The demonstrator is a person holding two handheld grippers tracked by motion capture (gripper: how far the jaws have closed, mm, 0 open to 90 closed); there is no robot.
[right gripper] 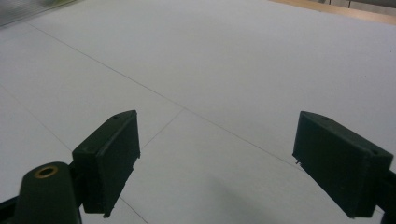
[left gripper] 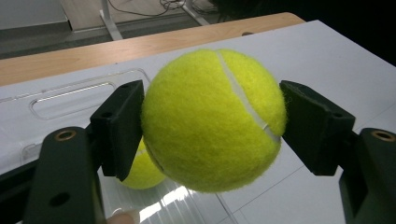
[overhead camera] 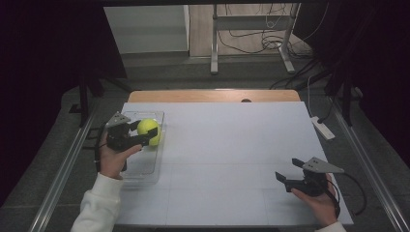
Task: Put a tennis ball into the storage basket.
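Observation:
A yellow tennis ball [overhead camera: 147, 127] [left gripper: 210, 116] is clamped between the black pads of my left gripper [overhead camera: 145, 131] [left gripper: 212, 122], which is shut on it. It hangs just above a clear plastic tray [overhead camera: 143, 169] [left gripper: 70, 93] at the left of the table. A second yellow ball [left gripper: 140, 176] lies in the tray below the held one, mostly hidden by the left pad. My right gripper [overhead camera: 287, 169] [right gripper: 217, 158] stands open at the near right, just over the white table sheet [overhead camera: 217, 145], with nothing between its pads.
The white sheet covers most of the table, and a wooden edge [overhead camera: 212, 95] shows along the far side. A white power strip [overhead camera: 321, 128] lies on the floor off the right edge. Metal desk legs [overhead camera: 213, 43] and cables stand beyond the table.

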